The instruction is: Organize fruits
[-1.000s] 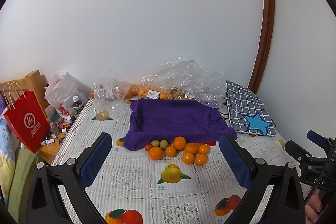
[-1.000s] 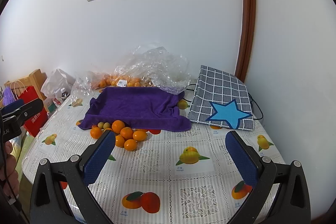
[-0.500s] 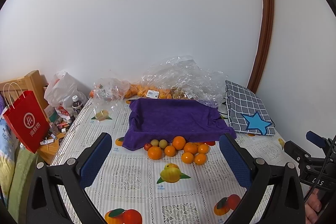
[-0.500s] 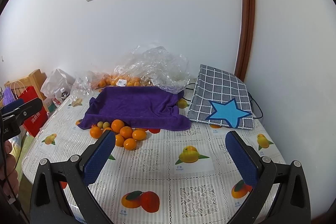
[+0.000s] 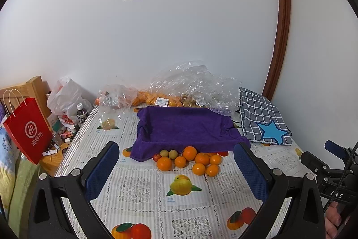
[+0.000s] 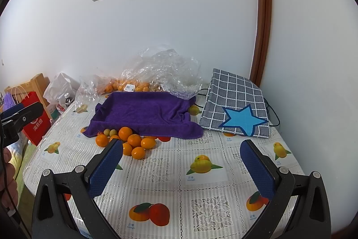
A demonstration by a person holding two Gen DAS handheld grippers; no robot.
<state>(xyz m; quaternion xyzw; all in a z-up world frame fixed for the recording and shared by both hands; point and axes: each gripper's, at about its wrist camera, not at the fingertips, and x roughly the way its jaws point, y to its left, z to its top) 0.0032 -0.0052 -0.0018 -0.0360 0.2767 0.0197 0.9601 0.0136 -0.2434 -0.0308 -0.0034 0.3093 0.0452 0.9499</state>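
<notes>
A pile of several oranges [image 5: 189,152] [image 6: 134,140] lies on the table in front of a tray lined with a purple towel [image 5: 185,127] [image 6: 145,113]. Two small green fruits [image 5: 169,153] [image 6: 110,132] and a small red fruit [image 5: 157,157] lie at the pile's left. My left gripper [image 5: 176,168] is open and empty, held above the table short of the pile. My right gripper [image 6: 181,162] is open and empty, to the right of the pile. The tray looks empty.
Clear plastic bags [image 5: 192,86] [image 6: 161,73] with more oranges sit behind the tray by the wall. A grey checked bag with a blue star [image 5: 264,120] [image 6: 237,109] lies right. A red paper bag [image 5: 29,129] and clutter stand off the table's left edge. The tablecloth [image 6: 201,171] has printed fruit.
Both views have shifted only slightly; the scene sits a touch lower and closer in the frames. Both grippers stay open and no fruit has moved.
</notes>
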